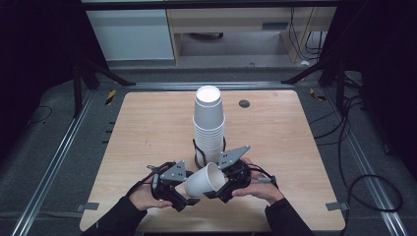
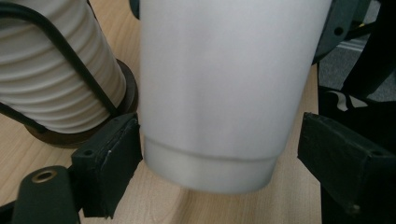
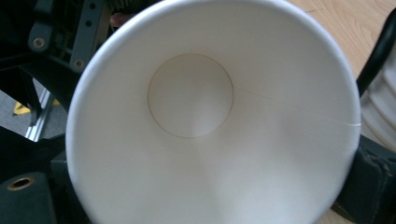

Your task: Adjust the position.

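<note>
Near the wooden tabletop's [image 1: 147, 128] front edge, single white paper cup [image 1: 202, 181] tilted, rim clamped by right gripper [image 1: 222, 189]; left gripper [image 1: 183, 199] spread wide around its base. Light, crushable, best held gently. Behind, tall white cup stack [image 1: 208, 125] mid-table.

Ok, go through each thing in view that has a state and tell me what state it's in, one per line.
Single paper cup: tipped on its side, empty, off the table, rim inside the right tool.
Cup stack: upright, upside down, in a black wire holder.
Left tool: open, one pad touching the cup's base, the other apart.
Right tool: at the cup's rim; grip unclear.
</note>
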Demonstrator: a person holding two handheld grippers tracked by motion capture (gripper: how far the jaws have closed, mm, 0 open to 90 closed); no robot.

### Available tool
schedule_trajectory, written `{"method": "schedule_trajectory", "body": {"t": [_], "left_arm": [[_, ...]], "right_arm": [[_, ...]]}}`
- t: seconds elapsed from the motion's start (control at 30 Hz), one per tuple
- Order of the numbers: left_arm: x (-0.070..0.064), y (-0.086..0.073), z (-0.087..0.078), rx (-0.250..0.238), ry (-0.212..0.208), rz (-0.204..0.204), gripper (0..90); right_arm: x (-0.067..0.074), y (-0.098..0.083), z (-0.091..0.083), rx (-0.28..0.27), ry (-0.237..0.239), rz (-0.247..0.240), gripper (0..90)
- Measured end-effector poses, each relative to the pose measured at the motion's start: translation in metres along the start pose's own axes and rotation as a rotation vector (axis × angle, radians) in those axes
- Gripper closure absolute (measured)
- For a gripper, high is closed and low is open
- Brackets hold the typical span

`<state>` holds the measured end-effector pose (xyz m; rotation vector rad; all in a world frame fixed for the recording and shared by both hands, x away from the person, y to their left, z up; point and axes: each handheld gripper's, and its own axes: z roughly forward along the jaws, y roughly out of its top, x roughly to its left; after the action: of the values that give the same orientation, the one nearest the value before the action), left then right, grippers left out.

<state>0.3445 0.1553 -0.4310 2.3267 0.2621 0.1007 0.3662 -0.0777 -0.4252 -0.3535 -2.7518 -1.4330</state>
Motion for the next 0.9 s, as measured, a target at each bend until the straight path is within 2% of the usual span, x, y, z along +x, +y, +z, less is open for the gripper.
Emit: {"method": "schedule_trajectory", "body": {"t": [0.07,0.1,0.3,0.5,0.7,0.9], "left_arm": [[-0.001,0.0,0.002,0.012,0.004,0.007,13.3],[-0.002,0.0,0.007,0.035,0.004,0.009,13.7],[-0.003,0.0,0.012,0.055,0.002,0.002,16.7],[-0.003,0.0,0.011,0.046,0.006,-0.002,21.7],[-0.003,0.002,0.009,0.042,0.013,0.007,22.6],[-0.002,0.001,0.003,0.012,0.024,0.003,22.8]], "right_arm": [[0.0,0.0,0.002,0.007,0.001,0.0,7.8],[0.001,0.001,0.006,0.019,0.004,-0.002,7.7],[0.004,0.003,0.012,0.027,0.013,-0.01,7.7],[0.006,0.005,0.015,0.017,0.017,-0.01,8.2],[0.006,0.004,0.014,-0.001,0.021,-0.02,6.4],[0.005,0.005,0.011,-0.036,0.022,-0.003,5.2]]}}
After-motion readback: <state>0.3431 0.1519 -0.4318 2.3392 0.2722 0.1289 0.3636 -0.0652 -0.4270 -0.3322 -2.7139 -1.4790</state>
